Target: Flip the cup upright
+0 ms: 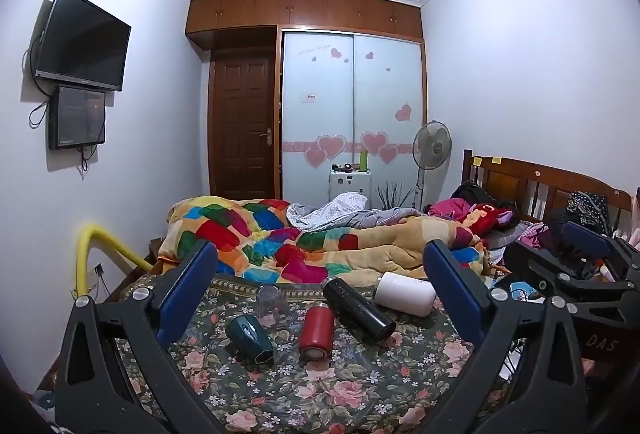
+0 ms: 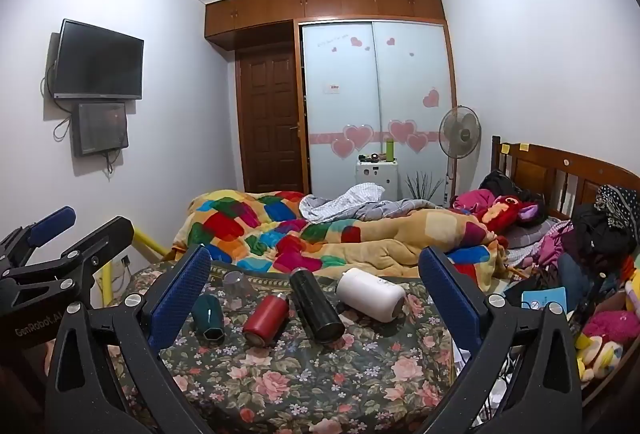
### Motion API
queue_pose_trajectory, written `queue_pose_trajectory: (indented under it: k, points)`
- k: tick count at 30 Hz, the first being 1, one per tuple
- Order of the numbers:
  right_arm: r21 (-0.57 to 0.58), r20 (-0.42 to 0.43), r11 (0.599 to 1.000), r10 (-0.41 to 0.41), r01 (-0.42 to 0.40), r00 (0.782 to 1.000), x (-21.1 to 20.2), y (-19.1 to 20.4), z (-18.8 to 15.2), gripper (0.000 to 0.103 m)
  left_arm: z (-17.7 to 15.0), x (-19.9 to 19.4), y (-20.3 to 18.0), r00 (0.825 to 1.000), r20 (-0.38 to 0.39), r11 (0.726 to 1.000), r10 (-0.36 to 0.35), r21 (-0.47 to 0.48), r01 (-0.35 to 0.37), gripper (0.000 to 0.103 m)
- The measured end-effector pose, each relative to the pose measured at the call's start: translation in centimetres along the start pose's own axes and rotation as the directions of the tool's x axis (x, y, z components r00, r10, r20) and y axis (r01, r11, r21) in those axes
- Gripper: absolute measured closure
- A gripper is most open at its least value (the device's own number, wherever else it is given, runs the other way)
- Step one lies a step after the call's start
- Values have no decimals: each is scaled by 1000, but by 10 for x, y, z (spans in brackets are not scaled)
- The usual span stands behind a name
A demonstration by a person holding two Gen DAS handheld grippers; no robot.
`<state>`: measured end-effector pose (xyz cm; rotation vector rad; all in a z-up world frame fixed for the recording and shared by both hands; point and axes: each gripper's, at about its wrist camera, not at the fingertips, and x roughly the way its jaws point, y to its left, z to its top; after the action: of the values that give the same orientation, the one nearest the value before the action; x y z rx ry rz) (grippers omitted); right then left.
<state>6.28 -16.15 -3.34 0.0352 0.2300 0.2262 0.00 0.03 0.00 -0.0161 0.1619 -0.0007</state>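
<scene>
- My left gripper (image 1: pixel 320 298) hangs over the floral bedspread (image 1: pixel 320 386) with its blue pads (image 1: pixel 188 290) spread wide and nothing between them.
- My right gripper (image 2: pixel 316 298) is the same: jaws apart, holding nothing, above the spread.
- In the left wrist view, five vessels lie or stand between the pads. The teal cup (image 1: pixel 250 334) lies on its side at about 7 o'clock of the group, its hexagonal base facing me.
- The clear glass (image 1: pixel 269 300) stands mouth down at 10 o'clock, just behind the teal cup; I see nothing in it.
- The red flask (image 1: pixel 316 328) lies at the centre, end toward me.
- The black flask (image 1: pixel 358 310) lies slanted at 2 o'clock, touching or nearly touching the red one; I cannot tell which.
- The white flask (image 1: pixel 406 293) lies at 3 o'clock by the patchwork quilt (image 1: pixel 280 242).
- I cannot see inside any of them.
</scene>
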Motion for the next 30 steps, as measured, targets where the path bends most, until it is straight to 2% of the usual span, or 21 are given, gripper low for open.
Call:
queue_pose_trajectory:
  k: [14,30]
  points:
    - [10,0,1000,4,-4,1000,-2,2,4,0,7,-3,3,1000,0,1000,8,-12,-8,0]
    - [12,-5,1000,7,-7,1000,-3,1,2,0,0,2,5,1000,-12,1000,16,-27,-16,0]
